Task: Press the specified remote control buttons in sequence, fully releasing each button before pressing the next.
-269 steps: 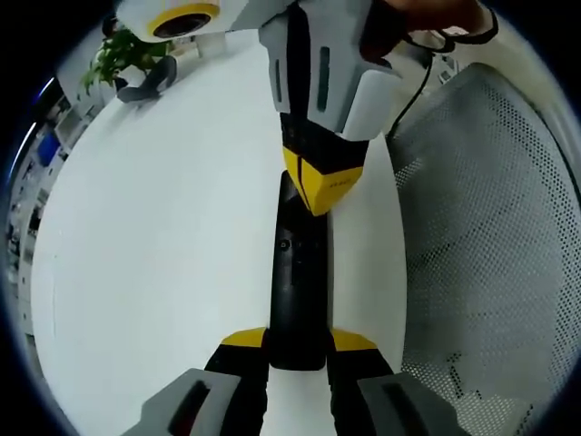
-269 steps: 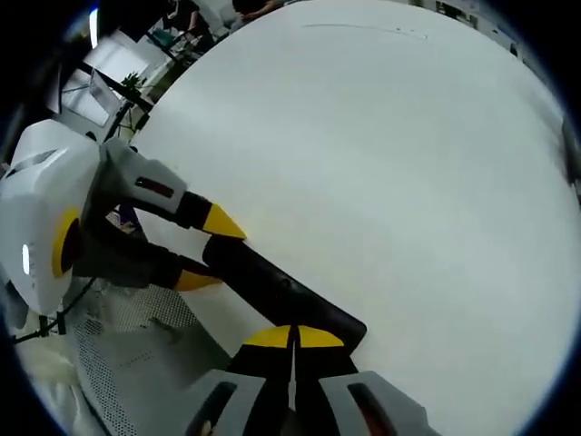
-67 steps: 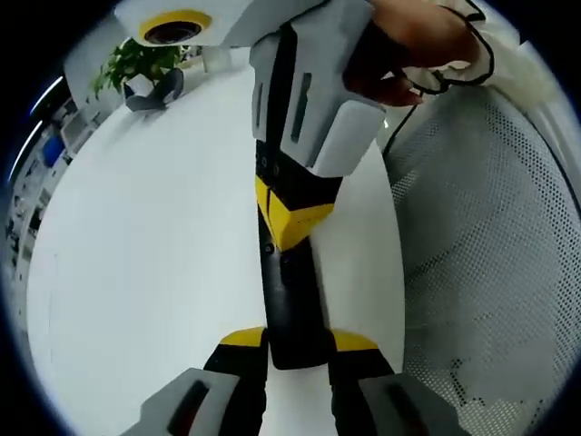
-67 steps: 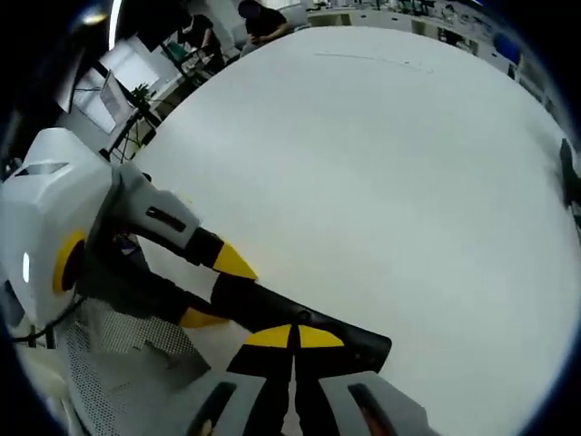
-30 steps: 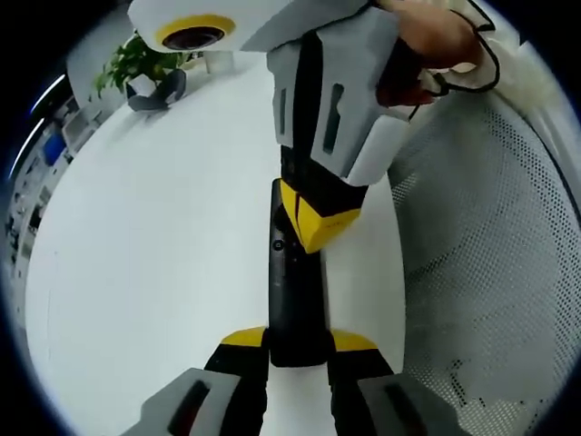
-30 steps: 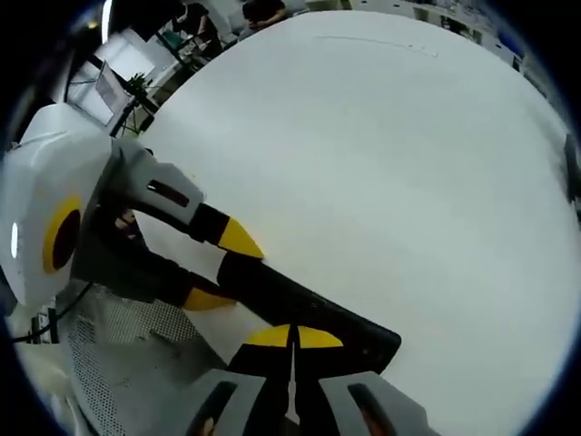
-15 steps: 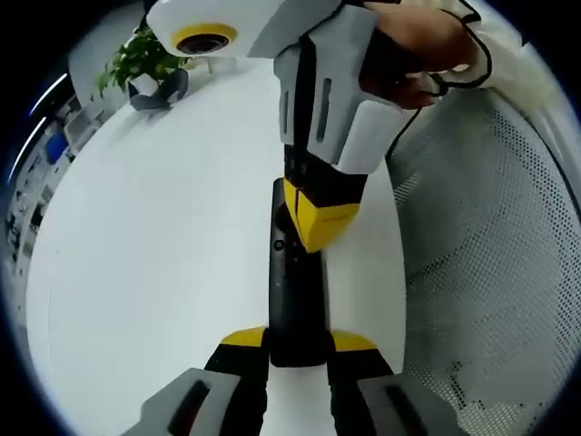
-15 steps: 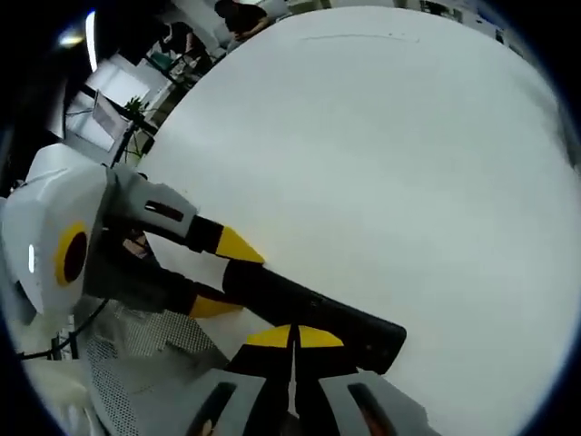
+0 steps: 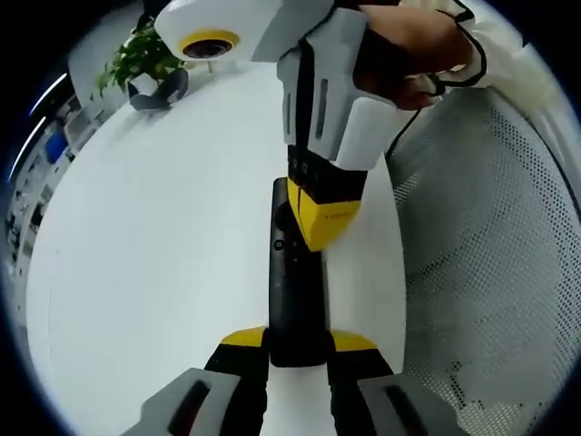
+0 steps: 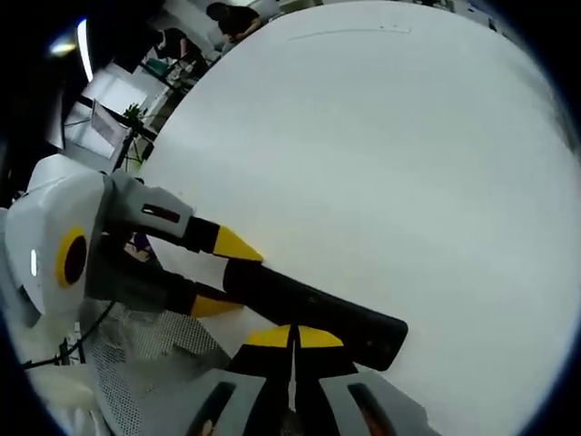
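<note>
A long black remote (image 9: 290,291) lies on the white table (image 9: 136,254), near its edge. My left gripper (image 9: 298,341) is shut on the remote's near end, one yellow tip on each side. My right gripper (image 9: 318,227), held by a hand (image 9: 408,41), comes down from the top, shut, with its yellow tip over the remote's far half, just right of a small round button (image 9: 279,243). In the right gripper view my right gripper (image 10: 292,338) sits shut over the remote (image 10: 309,300). The left gripper (image 10: 222,274) clasps the remote's other end.
A grey mesh chair (image 9: 490,254) stands right beside the table edge, and also shows as mesh (image 10: 136,363). A potted plant (image 9: 136,59) and a grey object (image 9: 163,91) stand at the table's far side. A person (image 10: 231,18) sits far off past the table (image 10: 408,163).
About two seconds ago the right gripper's tip covered the round button. It has since shifted right, off the button, and has barely moved in the last second. The left gripper keeps its hold.
</note>
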Demonstrator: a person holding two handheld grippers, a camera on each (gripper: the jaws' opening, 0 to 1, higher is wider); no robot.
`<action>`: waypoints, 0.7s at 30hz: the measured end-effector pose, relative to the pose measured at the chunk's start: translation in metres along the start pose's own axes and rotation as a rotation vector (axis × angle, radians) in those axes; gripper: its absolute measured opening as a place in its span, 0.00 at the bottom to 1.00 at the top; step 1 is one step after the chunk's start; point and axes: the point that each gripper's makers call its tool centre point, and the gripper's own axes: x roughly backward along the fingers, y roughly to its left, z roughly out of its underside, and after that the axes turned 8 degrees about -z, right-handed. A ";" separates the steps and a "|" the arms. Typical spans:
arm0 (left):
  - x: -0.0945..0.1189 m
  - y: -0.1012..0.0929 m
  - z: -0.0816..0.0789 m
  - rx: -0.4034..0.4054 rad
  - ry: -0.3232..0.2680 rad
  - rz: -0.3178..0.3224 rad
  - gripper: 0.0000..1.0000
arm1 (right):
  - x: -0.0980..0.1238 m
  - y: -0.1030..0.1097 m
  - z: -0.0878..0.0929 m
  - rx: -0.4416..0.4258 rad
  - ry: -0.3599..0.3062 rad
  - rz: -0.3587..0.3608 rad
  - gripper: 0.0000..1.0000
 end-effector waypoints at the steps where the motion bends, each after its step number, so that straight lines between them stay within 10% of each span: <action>1: 0.000 0.000 0.000 0.001 0.000 0.001 0.22 | 0.000 0.000 0.000 0.000 -0.002 0.001 0.00; 21: 0.002 -0.001 0.000 0.011 -0.009 -0.006 0.22 | 0.003 0.006 -0.015 0.048 -0.074 -0.001 0.00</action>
